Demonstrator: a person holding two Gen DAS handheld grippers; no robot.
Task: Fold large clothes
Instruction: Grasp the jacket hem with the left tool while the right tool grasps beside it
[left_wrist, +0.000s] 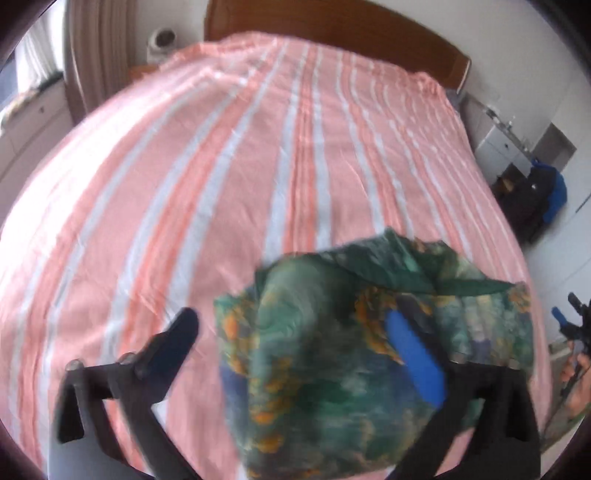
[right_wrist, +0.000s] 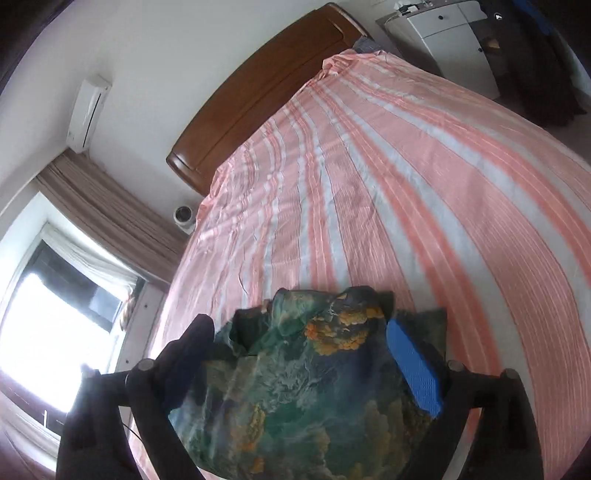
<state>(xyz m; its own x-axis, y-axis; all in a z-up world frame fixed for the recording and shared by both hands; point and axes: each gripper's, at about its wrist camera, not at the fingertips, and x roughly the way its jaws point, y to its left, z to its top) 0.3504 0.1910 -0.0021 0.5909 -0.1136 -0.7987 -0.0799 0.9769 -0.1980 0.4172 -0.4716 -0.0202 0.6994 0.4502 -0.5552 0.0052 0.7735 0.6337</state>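
A green garment with orange and blue print (left_wrist: 332, 350) lies bunched at the near edge of a pink and white striped bed (left_wrist: 258, 166). My left gripper (left_wrist: 291, 332) is open, its fingers spread wide; the cloth lies between them and against the blue pad (left_wrist: 413, 358) of the right finger. In the right wrist view the same garment (right_wrist: 303, 387) fills the space between the spread fingers of my right gripper (right_wrist: 299, 332), which is open. Its blue pad (right_wrist: 413, 365) sits beside the cloth. The right gripper also shows at the far right of the left wrist view (left_wrist: 576, 325).
A brown wooden headboard (right_wrist: 258, 92) stands at the far end of the bed. A window with curtains (right_wrist: 66, 288) is on the left. A white cabinet (right_wrist: 450, 40) and dark hanging clothes (left_wrist: 535, 199) stand to the right of the bed.
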